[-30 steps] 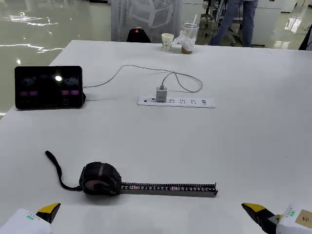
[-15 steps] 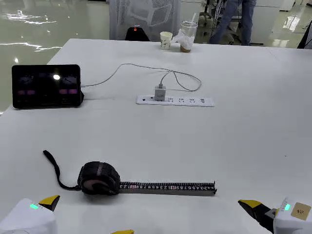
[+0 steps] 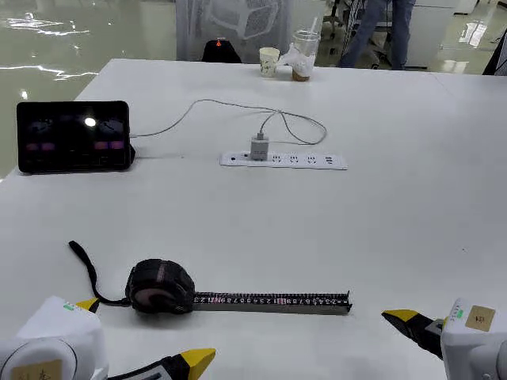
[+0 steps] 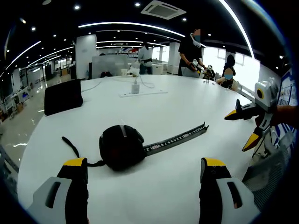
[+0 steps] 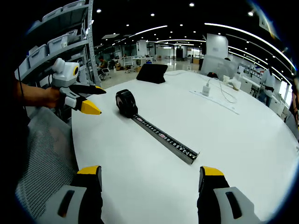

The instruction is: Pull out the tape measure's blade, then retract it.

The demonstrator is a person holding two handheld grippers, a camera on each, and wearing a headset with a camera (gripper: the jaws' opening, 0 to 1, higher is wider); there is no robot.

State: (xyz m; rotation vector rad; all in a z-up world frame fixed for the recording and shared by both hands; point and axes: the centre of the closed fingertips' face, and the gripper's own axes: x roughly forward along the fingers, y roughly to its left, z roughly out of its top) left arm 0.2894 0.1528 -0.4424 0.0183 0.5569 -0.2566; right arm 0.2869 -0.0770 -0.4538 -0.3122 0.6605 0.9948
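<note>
Tape measure (image 3: 161, 286) lies on white surface (image 3: 396, 222), blade (image 3: 273, 301) extended flat toward right, strap (image 3: 85, 269) trailing left. Left gripper (image 4: 143, 164) just short of case, jaws wide apart, empty. Right gripper (image 5: 150, 171) near blade tip, equally wide, empty. Beyond: power strip (image 3: 283, 161), tablet (image 3: 74, 136); apparently paper cup (image 3: 271, 63) at far edge.

Dark tablet (image 3: 74, 135) left of white power strip (image 3: 283, 161), paper cup (image 3: 270, 61) far behind

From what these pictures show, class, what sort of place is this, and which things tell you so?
Probably an open-plan office or lab: a big white table with a power strip and tablet, shelving with bins, long ceiling light strips.
</note>
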